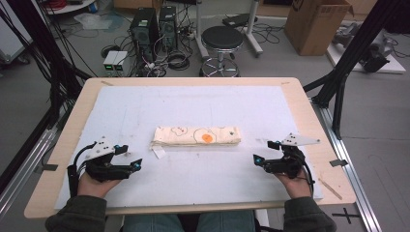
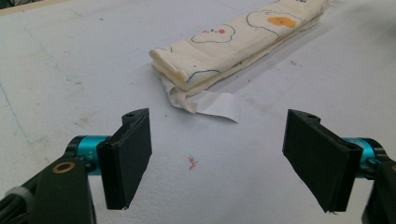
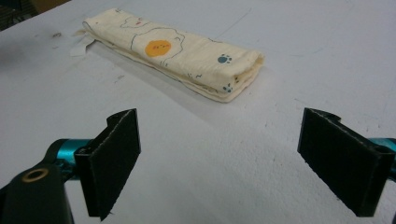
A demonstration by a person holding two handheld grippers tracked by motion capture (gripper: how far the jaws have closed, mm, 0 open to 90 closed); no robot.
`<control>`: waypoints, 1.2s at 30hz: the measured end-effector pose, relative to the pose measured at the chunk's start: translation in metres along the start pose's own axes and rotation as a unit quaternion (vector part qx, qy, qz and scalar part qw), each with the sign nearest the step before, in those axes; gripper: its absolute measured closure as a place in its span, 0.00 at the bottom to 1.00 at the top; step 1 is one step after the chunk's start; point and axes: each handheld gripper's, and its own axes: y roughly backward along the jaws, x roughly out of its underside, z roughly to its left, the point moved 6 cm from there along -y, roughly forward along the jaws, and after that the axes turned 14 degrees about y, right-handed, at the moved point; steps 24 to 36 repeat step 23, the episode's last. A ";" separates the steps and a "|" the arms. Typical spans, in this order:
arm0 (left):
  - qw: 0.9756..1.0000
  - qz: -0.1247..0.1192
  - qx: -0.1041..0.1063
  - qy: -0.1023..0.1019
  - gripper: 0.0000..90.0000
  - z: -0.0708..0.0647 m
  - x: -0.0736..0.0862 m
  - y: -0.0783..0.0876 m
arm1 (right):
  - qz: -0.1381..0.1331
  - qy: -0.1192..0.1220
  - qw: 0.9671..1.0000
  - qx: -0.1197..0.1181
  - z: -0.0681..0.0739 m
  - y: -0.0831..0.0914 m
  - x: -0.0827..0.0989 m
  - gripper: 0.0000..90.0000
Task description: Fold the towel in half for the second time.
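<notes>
High view has the cream printed cloth, folded into a long strip (image 1: 197, 136), lying mid-worktop on a white foam sheet (image 1: 193, 179), between but apart from the left claw (image 1: 130, 156) and right claw (image 1: 265, 151), both spread wide and empty. It looks soft, light, limp; the layered ends suit pinching. Cabling and a black stool (image 1: 222, 39) sit behind.

Cream folded cloth (image 1: 197, 136) printed with dark-outlined cloud shapes, an orange blob, small red dots, dark teal paw prints; white tag (image 2: 217, 105) at one end. White mat (image 1: 193, 169) flecked with faint marks, one reddish. Pale wooden table (image 1: 309, 104). Black jaws on turquoise mounts, both grippers (image 2: 217, 163) (image 3: 233, 163).
</notes>
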 end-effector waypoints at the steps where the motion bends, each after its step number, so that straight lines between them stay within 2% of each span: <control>1: 1.000 0.000 -0.001 -0.001 0.27 0.000 0.001 0.000 | 0.001 -0.001 1.000 -0.001 0.001 0.001 0.001 0.14; 4: 1.000 0.002 -0.004 -0.005 0.27 0.000 0.004 0.001 | 0.001 0.000 1.000 -0.001 0.002 0.001 0.003 0.14; 13: 1.000 -0.002 -0.002 0.000 0.27 -0.004 0.010 0.004 | 0.005 0.004 1.000 -0.006 0.006 0.000 0.007 0.14; 22: 1.000 0.002 -0.003 -0.006 0.27 -0.004 0.011 0.002 | 0.011 0.018 1.000 -0.010 0.009 -0.003 0.009 0.14; 36: 1.000 0.000 -0.003 -0.006 0.27 -0.004 0.011 0.002 | 0.013 0.017 1.000 -0.011 0.010 -0.003 0.010 0.14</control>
